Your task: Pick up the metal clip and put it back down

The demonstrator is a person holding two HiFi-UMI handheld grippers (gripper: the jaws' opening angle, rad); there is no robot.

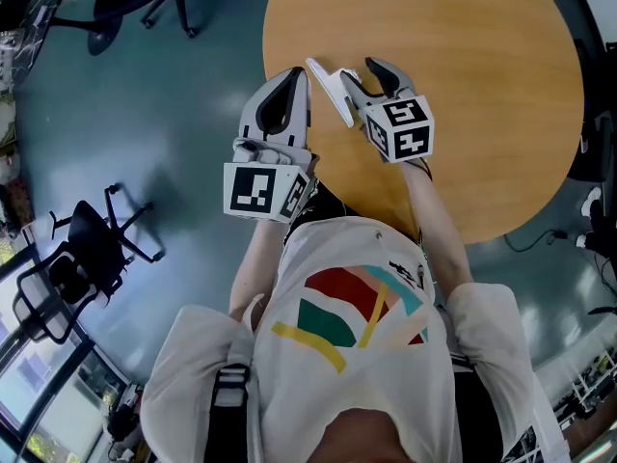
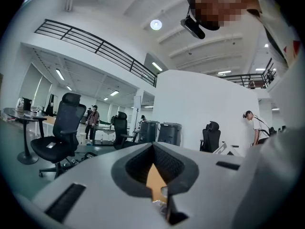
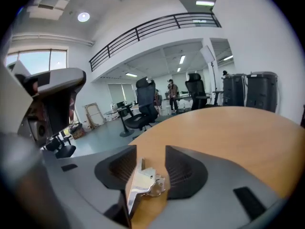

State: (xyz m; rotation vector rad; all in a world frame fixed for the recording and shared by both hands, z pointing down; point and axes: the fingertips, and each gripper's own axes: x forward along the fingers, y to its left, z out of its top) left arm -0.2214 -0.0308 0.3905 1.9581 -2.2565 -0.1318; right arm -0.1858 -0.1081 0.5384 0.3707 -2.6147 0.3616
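Above the near edge of the round wooden table (image 1: pixel 463 85), the person's arms (image 1: pixel 439 225) reach forward side by side. The left gripper (image 1: pixel 294 73) points level, its grey jaws pressed together. The right gripper (image 1: pixel 344 68) tilts downward, jaws spread. Between them the shiny folded-steel metal clip (image 3: pixel 142 182) sits close against one ribbed dark pad, clear of the other.

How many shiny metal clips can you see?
1. The metal clip sits between the open jaws of the right gripper, with the round wooden table behind it. Others could be hidden behind the grippers.
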